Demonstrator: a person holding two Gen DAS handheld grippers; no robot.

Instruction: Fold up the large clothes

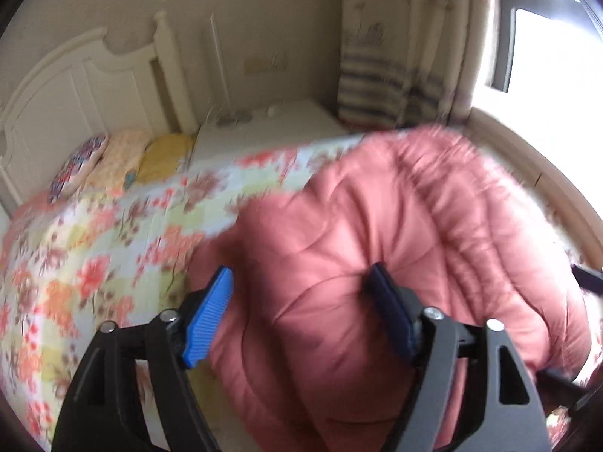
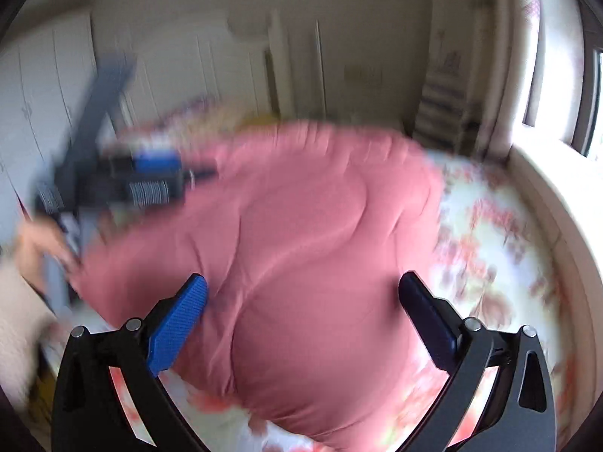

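Bedroom, mid-fold: pink quilted garment heaped on floral bedspread, bulging between and ahead of both grippers. Left gripper fingers spread wide, nothing pinched; padding presses against its right pad. Right gripper likewise spread, empty, garment directly ahead; left gripper blurred at its upper left. Judged stage: between grasps, bulk gathered, not flattened. Next move likely needs finding hem or edge, clamping both sides.

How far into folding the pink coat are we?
Early. The pink coat lies bunched on the floral bedspread, with no tidy fold showing. Left gripper and right gripper are both open above it, holding nothing. Spreading and folding are left.
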